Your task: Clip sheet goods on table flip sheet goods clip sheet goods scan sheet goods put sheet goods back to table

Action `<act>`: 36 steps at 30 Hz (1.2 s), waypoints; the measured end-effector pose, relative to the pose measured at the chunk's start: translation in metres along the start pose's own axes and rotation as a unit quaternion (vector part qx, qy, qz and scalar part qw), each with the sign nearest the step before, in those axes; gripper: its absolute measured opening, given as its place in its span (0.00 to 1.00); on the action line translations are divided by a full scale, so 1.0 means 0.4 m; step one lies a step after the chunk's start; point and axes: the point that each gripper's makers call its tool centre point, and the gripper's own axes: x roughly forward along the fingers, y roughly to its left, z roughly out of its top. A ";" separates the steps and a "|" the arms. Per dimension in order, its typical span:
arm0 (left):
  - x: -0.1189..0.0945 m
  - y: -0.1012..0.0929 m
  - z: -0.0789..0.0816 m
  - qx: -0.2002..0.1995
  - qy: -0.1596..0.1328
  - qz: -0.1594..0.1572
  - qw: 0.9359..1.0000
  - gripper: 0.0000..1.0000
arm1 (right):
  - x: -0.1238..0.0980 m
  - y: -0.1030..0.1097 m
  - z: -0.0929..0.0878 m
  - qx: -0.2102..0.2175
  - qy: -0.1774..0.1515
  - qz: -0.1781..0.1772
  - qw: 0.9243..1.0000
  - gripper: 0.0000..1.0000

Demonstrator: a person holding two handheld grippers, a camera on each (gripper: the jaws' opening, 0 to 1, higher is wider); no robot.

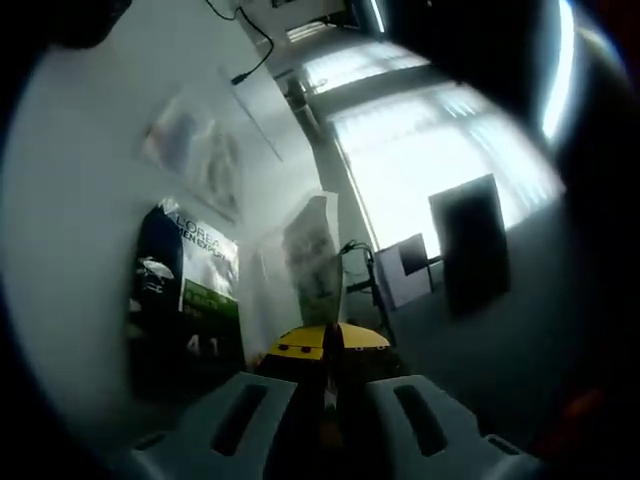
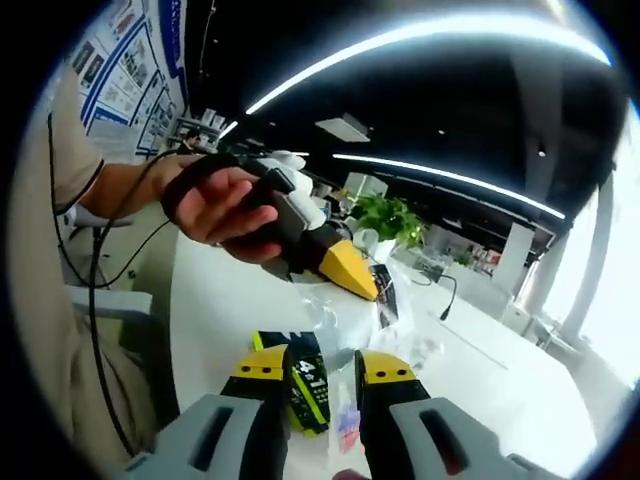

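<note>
My left gripper (image 1: 330, 345) is shut on the lower edge of a clear sheet packet (image 1: 312, 255) with a grey-green insert, held up off the white table (image 1: 80, 250). In the right gripper view a hand (image 2: 215, 210) holds that left gripper (image 2: 350, 272), and the clear packet (image 2: 388, 298) sticks out past its yellow tips. My right gripper (image 2: 325, 368) stands open low over the table (image 2: 220, 300). A black-and-green packet (image 2: 305, 385) lies flat on the table, seen through the gap between its fingers. The same dark packet (image 1: 190, 290) lies left of my left gripper.
Another clear packet (image 1: 195, 155) lies farther along the table, with a black cable (image 1: 255, 50) beyond it. A cable (image 2: 95, 300) hangs from the person's wrist beside the table's near edge. A potted plant (image 2: 390, 215) stands at the far end. Bright windows (image 1: 430, 150) lie beyond the table.
</note>
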 end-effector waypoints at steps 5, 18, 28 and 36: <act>0.009 -0.003 -0.005 -0.008 -0.010 0.008 1.000 0.00 | 0.009 -0.013 -0.008 -0.008 0.010 -0.021 1.000 0.22; 0.029 -0.028 -0.033 -0.019 -0.020 0.013 1.000 0.00 | 0.016 -0.049 -0.013 -0.055 0.029 -0.096 0.993 0.20; 0.035 -0.038 -0.035 -0.013 -0.023 0.012 1.000 0.00 | -0.002 -0.070 0.009 -0.074 0.025 -0.131 0.988 0.11; 0.045 -0.051 -0.048 -0.022 -0.027 0.011 0.999 0.00 | -0.006 -0.087 0.013 -0.150 0.044 -0.193 0.969 0.07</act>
